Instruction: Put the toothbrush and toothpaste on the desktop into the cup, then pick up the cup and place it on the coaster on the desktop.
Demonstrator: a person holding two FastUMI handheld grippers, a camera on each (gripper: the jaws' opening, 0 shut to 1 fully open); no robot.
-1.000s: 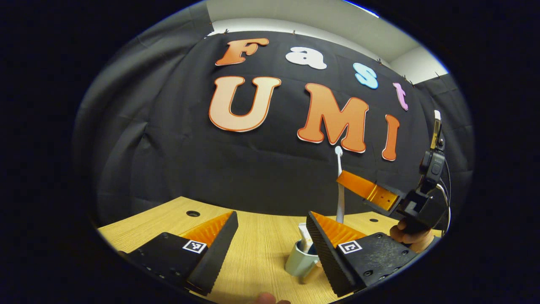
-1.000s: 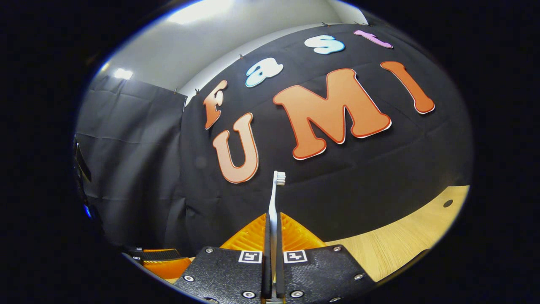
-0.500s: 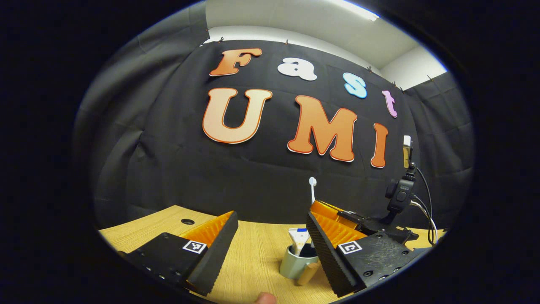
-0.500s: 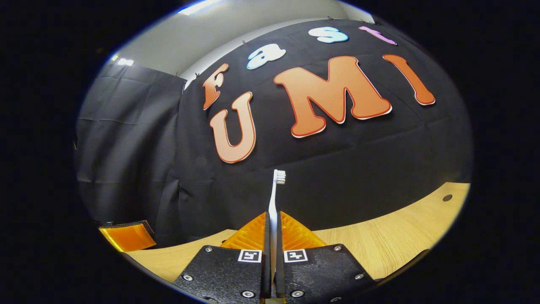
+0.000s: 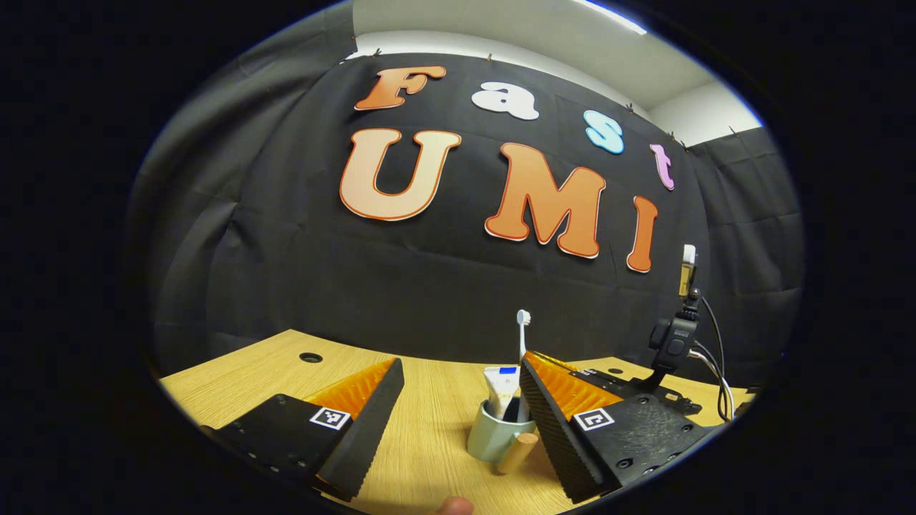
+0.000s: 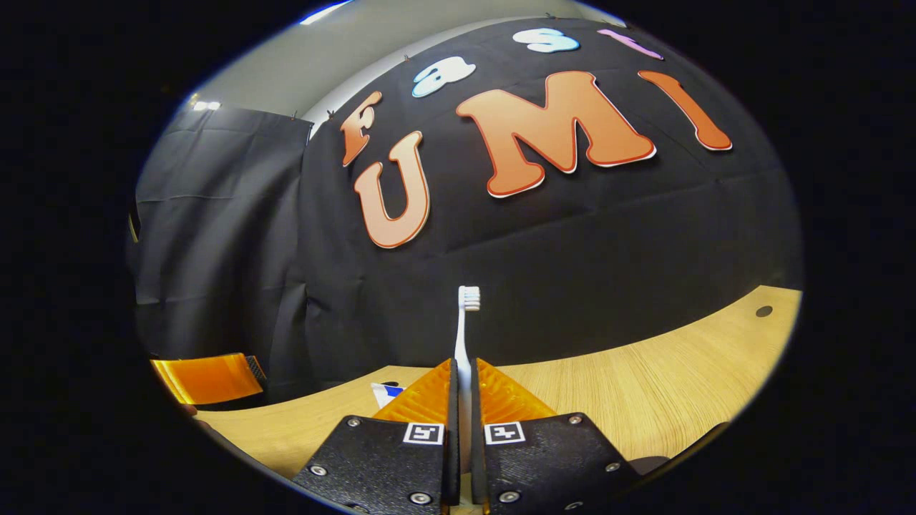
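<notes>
Black cloth walls close off the booth behind a pale wooden desktop (image 5: 436, 443), where I run two handheld grippers from afar. My right gripper (image 6: 463, 429) is clamped on the white toothbrush (image 6: 464, 336), both orange-faced fingers pressed flat against its handle, the bristled head standing upright above the fingertips against the dark cloth. Just left of those fingers, in the right gripper view, the blue-and-white end of the toothpaste (image 6: 387, 390) peeks out low over the wood.

My left gripper (image 5: 458, 429) hangs with its jaws spread wide and nothing between them. Ahead of it, in the left gripper view, the pale green cup (image 5: 494, 438) stands upright on the desktop beside the right-hand finger. A toothpaste tube (image 5: 501, 390) rises out of the cup, cap end down, and the toothbrush (image 5: 522, 340) stands just behind it with its head up; the lower handle is hidden by the tube and my finger, so I cannot tell whether it already sits in the cup. A light wooden cylinder (image 5: 517, 452) leans at the cup's base, touching it. Farther right, the other gripper's body and its small mounted camera (image 5: 673, 343) sit low over the table, cables trailing.
</notes>
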